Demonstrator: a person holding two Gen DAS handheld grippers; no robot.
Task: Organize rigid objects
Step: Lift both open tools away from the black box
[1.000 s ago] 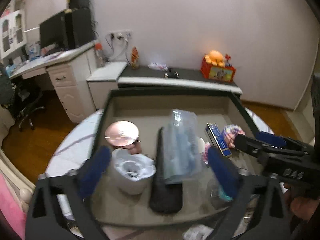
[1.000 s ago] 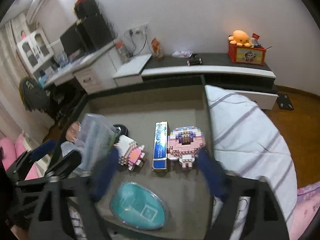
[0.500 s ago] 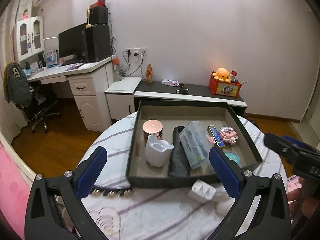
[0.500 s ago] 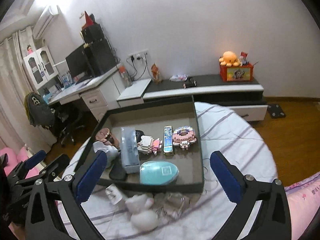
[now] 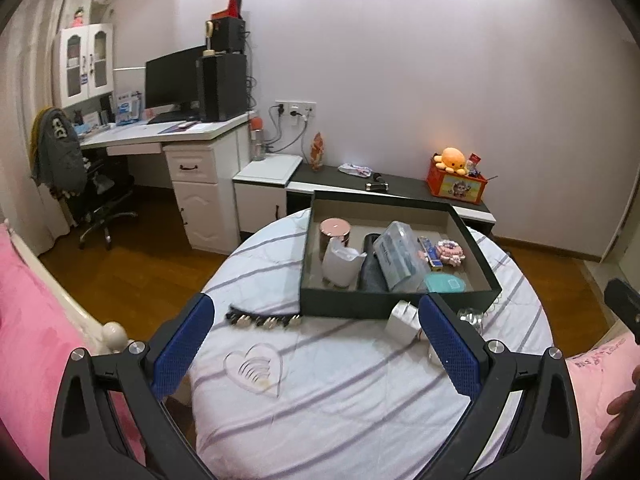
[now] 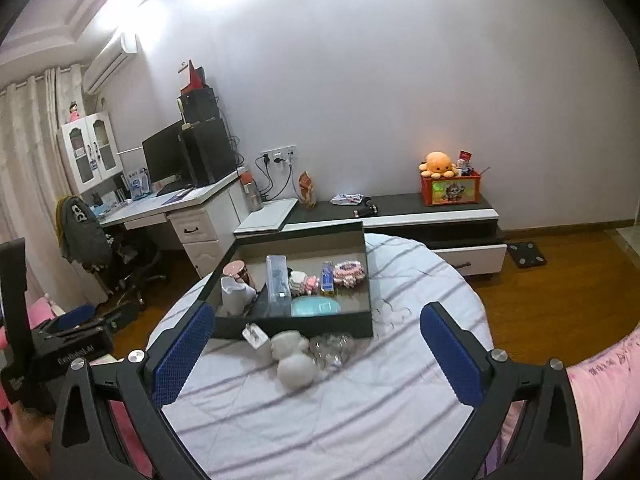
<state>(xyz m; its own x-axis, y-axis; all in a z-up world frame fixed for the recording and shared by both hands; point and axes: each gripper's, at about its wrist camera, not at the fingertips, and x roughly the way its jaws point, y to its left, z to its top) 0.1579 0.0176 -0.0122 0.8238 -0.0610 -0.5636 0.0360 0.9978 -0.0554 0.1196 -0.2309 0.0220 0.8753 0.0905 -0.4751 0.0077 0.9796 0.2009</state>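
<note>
Inside, the dark box point(image 5: 394, 304) on the round table point(image 5: 340, 400) held nearly everything: a rose-lidded jar point(image 5: 335, 229) and a white container point(image 5: 340, 265) at its left, a black case point(image 5: 370, 268) with a clear plastic box point(image 5: 402, 257) leaning over it, a blue stick-shaped pack point(image 5: 431, 253), a pink block figure point(image 5: 450, 251) and a teal oval case point(image 5: 445, 283) against the near wall. Its near wall stood just beyond the loose pieces on the striped cloth: a white plug-like block point(image 6: 255, 336), a white figurine point(image 6: 294, 362) and a crumpled clear piece point(image 6: 330, 350), with a studded black strip point(image 5: 264, 320) off to the left. Nearer than those, the cloth lay bare up to the table's edge, save for a heart outline point(image 5: 254, 368) on the fabric. Both claws hung over that bare stretch, well apart from the box: the left gripper point(image 5: 316, 350) was spread wide with nothing between its blue pads point(image 5: 182, 344), and the right gripper point(image 6: 316, 354) likewise stood fully spread and empty. Pink bedding point(image 5: 36, 344) bordered the table at both sides, wooden floor beyond. White lettering on the left gripper's body, seen from the right wrist, was too small to read surely, as was the print on the blue pack.
</note>
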